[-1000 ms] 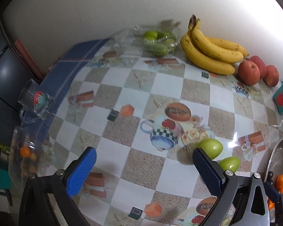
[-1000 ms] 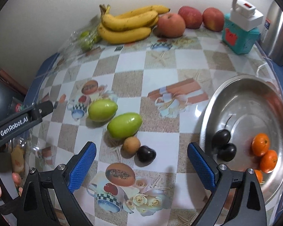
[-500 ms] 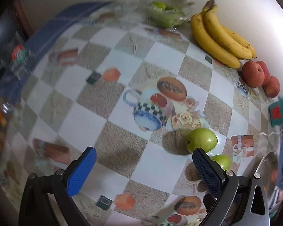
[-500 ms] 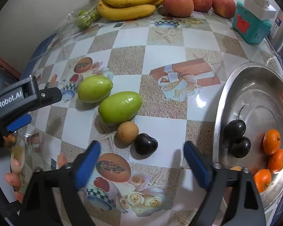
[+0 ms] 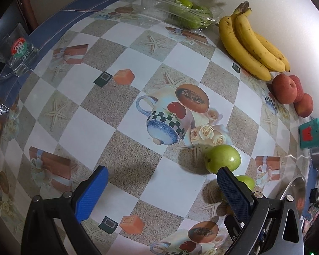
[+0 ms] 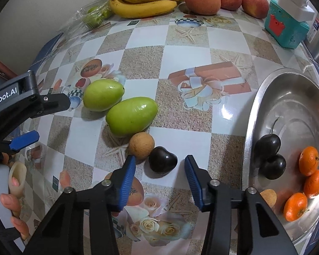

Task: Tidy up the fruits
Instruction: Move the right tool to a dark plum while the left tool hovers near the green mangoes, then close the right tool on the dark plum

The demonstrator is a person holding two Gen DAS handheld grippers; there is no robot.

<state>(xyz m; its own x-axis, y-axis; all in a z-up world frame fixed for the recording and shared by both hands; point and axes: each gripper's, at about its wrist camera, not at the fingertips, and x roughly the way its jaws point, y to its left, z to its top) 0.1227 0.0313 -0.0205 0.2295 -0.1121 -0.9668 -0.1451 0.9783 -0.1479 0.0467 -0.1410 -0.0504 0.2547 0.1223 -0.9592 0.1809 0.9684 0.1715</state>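
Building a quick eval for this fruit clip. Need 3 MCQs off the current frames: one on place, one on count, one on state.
1. Where does the dark plum near the right gripper lie?
A. in the steel bowl
B. on the tablecloth beside the small brown fruit
C. on the bananas

2. How many orange mandarins are in the steel bowl?
A. one
B. five
C. three

3. How does the left gripper stand?
A. open, nothing between its fingers
B. shut on a green fruit
C. shut on a banana

Answers:
1 B: it sits on the cloth beside the small brown fruit, between the right gripper's closing fingers.
2 C: three mandarins lie at the bowl's right side.
3 A: only bare tablecloth shows between the blue pads.
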